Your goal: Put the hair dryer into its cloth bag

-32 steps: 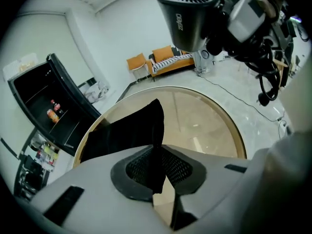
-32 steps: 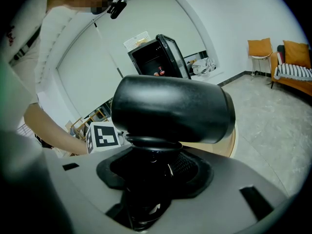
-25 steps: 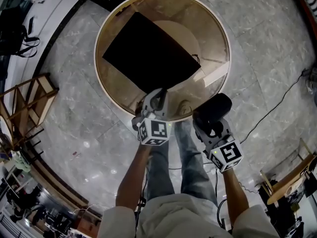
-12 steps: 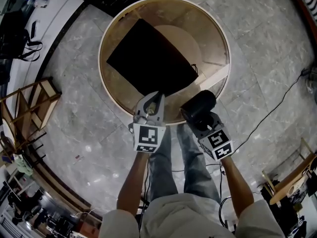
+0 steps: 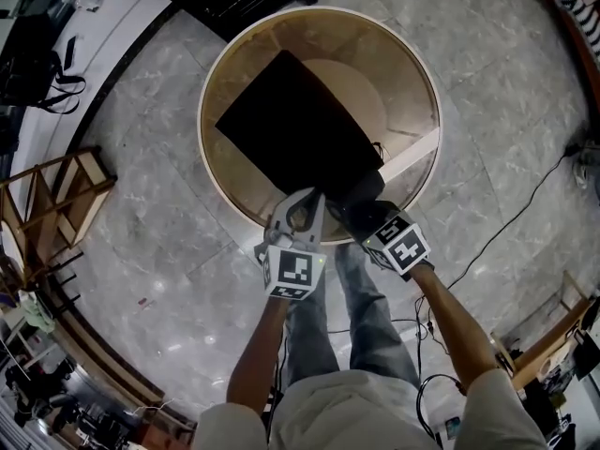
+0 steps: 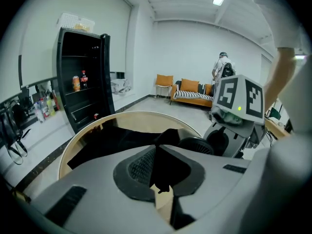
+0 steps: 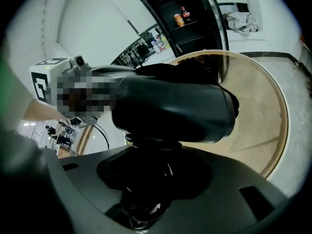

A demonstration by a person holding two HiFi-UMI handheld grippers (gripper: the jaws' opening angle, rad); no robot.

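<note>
Left gripper [image 5: 307, 198] pinches the limp black cloth bag's [image 5: 291, 125] near hem; right gripper [image 7: 146, 189] clamps the rigid, probably top-heavy black hair dryer's [image 7: 170, 106] handle.

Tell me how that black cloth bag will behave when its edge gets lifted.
Probably floppy: the cloth bag lies flat on the round table, and the corner in the left gripper, whose jaws have just been closing, peaks up in a fold. Thin, so likely light; it may drag rather than open.
</note>
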